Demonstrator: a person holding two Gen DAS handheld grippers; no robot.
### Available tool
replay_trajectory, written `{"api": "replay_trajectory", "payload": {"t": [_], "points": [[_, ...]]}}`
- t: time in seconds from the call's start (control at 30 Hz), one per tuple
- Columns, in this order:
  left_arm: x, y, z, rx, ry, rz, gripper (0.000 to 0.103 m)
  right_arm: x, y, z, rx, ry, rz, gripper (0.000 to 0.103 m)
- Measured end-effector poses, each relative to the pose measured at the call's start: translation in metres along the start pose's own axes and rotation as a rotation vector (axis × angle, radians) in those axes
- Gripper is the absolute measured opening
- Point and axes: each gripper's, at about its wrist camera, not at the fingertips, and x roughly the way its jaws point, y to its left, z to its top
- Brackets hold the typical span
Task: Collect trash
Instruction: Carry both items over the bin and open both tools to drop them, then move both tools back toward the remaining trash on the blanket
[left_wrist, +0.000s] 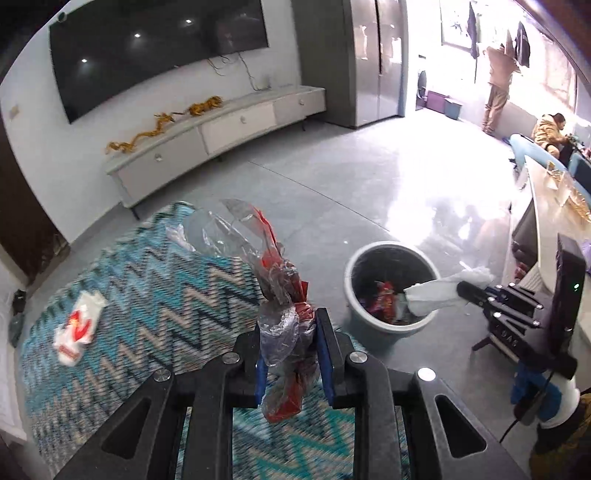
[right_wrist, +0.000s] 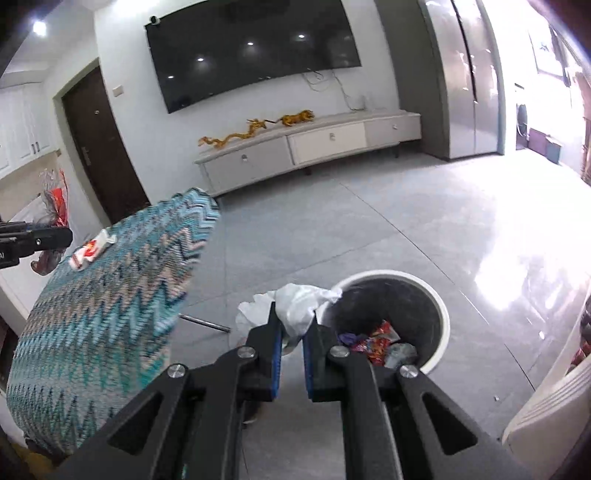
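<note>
Our left gripper (left_wrist: 288, 354) is clamped on a crumpled clear-and-red wrapper (left_wrist: 284, 295) above the zigzag-patterned table (left_wrist: 155, 295). Our right gripper (right_wrist: 291, 345) pinches a white tissue (right_wrist: 295, 302) at the rim of the bin (right_wrist: 441, 314), which holds wrappers. Another white-and-red wrapper (left_wrist: 77, 326) lies on the table.

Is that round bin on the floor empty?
No. The bin already holds colourful wrappers at its bottom, well below the rim.

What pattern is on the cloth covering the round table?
A zigzag chevron in teal, blue, beige and black on the table cloth, clearest in the right wrist view.
</note>
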Motion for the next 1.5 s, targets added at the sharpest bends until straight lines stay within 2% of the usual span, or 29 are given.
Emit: {"api": "replay_trajectory", "payload": {"t": [0.2, 0.37, 0.47, 0.53, 0.57, 0.7, 0.73, 0.9, 1.1, 1.23, 1.5], "points": [[0.103, -0.060, 0.049, -0.034, 0.107, -0.185, 0.023, 0.050, -0.068, -0.005, 0.077, 0.083, -0.111, 0.011], [0.181, -0.084, 0.068, -0.105, 0.196, -0.274, 0.028, 0.108, -0.112, -0.005, 0.131, 0.158, -0.157, 0.012], [0.207, -0.095, 0.065, -0.115, 0.218, -0.295, 0.040, 0.136, -0.126, -0.009, 0.151, 0.196, -0.175, 0.012], [0.218, -0.098, 0.064, -0.118, 0.218, -0.285, 0.061, 0.153, -0.134, -0.011, 0.169, 0.222, -0.181, 0.014], [0.221, -0.100, 0.063, -0.118, 0.215, -0.281, 0.061, 0.158, -0.136, -0.013, 0.174, 0.232, -0.183, 0.016], [0.221, -0.102, 0.061, -0.115, 0.218, -0.285, 0.061, 0.168, -0.138, -0.017, 0.172, 0.249, -0.207, 0.041], [0.216, -0.100, 0.061, -0.109, 0.206, -0.282, 0.061, 0.167, -0.138, -0.018, 0.171, 0.250, -0.213, 0.045], [0.180, -0.091, 0.070, -0.111, 0.121, -0.272, 0.061, 0.157, -0.134, -0.014, 0.172, 0.246, -0.221, 0.046], [0.105, -0.072, 0.066, -0.096, -0.012, -0.229, 0.061, 0.108, -0.109, 0.013, 0.134, 0.173, -0.189, 0.046], [0.053, -0.052, 0.054, -0.073, -0.057, -0.189, 0.061, 0.059, -0.074, 0.041, 0.069, 0.091, -0.145, 0.046], [-0.037, 0.031, -0.004, -0.155, -0.137, -0.089, 0.061, -0.021, 0.024, 0.079, -0.076, -0.041, -0.008, 0.046]]}}
